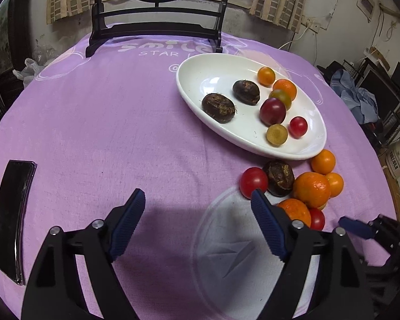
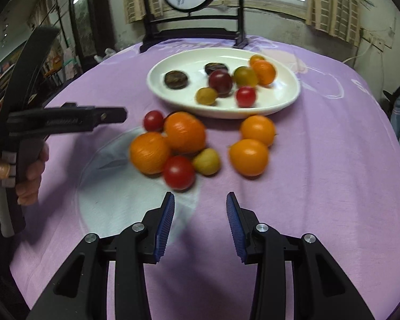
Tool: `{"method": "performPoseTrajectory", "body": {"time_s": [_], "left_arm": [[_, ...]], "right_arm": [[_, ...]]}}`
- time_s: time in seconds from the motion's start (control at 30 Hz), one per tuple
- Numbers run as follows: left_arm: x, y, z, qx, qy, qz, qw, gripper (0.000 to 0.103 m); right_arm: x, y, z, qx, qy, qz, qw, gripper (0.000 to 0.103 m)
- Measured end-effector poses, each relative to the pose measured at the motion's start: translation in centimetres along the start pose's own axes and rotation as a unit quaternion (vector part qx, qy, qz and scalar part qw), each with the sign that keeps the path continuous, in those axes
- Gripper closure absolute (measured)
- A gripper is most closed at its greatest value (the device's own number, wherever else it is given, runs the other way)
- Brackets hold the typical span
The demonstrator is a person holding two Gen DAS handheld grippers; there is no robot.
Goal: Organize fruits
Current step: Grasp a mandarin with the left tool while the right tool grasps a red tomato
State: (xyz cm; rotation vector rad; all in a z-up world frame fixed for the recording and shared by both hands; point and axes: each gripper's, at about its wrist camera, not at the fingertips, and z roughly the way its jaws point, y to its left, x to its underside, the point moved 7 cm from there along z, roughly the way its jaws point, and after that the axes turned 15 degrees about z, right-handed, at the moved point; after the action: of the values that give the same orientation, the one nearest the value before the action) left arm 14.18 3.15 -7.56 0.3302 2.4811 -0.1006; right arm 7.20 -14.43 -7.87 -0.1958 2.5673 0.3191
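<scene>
A white oval plate [image 1: 200, 72] [image 2: 280, 98] on the purple cloth holds two dark chestnuts [image 1: 218, 107], small tomatoes and an orange fruit. A loose pile lies in front of it: oranges [image 2: 184, 132] [image 1: 311, 188], red tomatoes [image 2: 178, 172] [image 1: 253, 182], a chestnut [image 1: 278, 177] and a yellow-green tomato [image 2: 206, 161]. My left gripper [image 1: 197, 194] is open and empty, just left of the pile. My right gripper [image 2: 200, 200] is open and empty, just short of the pile. The right gripper's blue fingertip [image 1: 354, 227] shows in the left wrist view.
A black phone [image 1: 12, 218] lies at the table's left edge. A dark wooden stand with a round painted screen [image 1: 157, 30] [image 2: 192, 30] is at the table's far side. My left hand holding its gripper [image 2: 66, 120] shows at left in the right wrist view.
</scene>
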Motion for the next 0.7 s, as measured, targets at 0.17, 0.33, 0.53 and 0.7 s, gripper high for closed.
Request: {"method": "performPoseTrajectory", "body": {"time_s": [0.17,0.33,0.53,0.7], "left_arm": [[0.2,0.2,0.3,0.011,0.002,0.002,0.9999,0.024],[0.1,-0.1,-0.1,0.018,-0.004,0.004,0.9998,0.023],[0.3,-0.2,0.3,0.012,0.004,0.009,0.9999,0.023],[0.4,-0.4,0.7,0.012,0.008,0.013,0.9998,0.023]], "right_arm": [[0.1,1.3,1.8,0.016,0.014,-0.008,1.0,0.062],[-0.8,2.2,2.6,0.023,0.008,-0.012,1.0,0.062],[-1.2,2.9,3.1,0.02,0.0,-0.014,1.0,0.074],[-0.6,2.2,2.0,0.001,-0.001,0.006,1.0,0.074]]}}
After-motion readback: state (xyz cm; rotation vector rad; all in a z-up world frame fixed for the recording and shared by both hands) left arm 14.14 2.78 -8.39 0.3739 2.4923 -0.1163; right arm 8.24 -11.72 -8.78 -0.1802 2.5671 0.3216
